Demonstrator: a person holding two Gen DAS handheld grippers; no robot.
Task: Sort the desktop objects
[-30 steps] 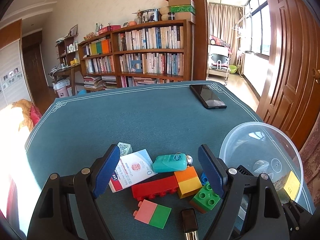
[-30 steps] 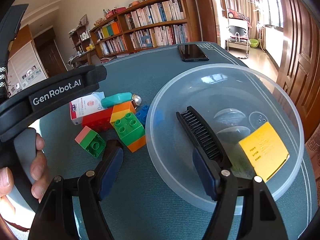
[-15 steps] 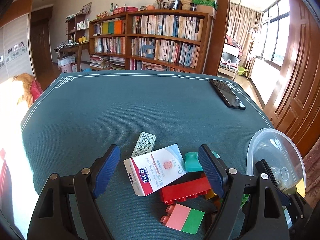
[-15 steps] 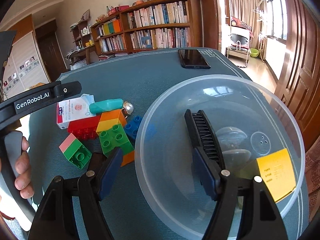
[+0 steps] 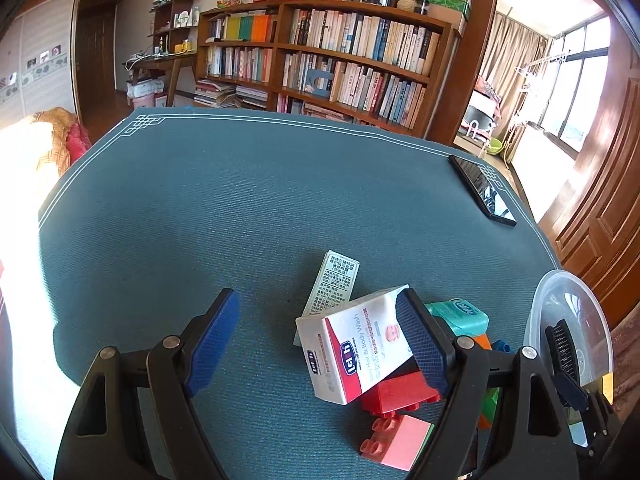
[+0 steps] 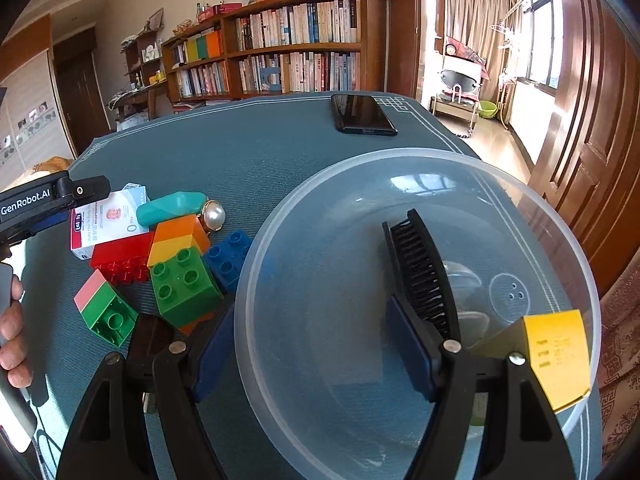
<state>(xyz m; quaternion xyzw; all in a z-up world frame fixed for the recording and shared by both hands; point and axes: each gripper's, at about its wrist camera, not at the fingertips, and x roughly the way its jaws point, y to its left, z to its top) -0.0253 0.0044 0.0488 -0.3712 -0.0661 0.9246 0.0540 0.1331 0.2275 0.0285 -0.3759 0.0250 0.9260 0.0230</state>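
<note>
Between your left gripper's wide-open, empty jaws lies the white-and-red cardboard baby-wash box, its far corner against the right-hand pad, propped on the red plastic building brick; that tilt probably explains your angled approach. Straddling the near rim of the clear plastic bowl, your right gripper stands open too, holding nothing, seemingly to steady it. Beyond its right pad, inside the bowl, lies the black comb.
</note>
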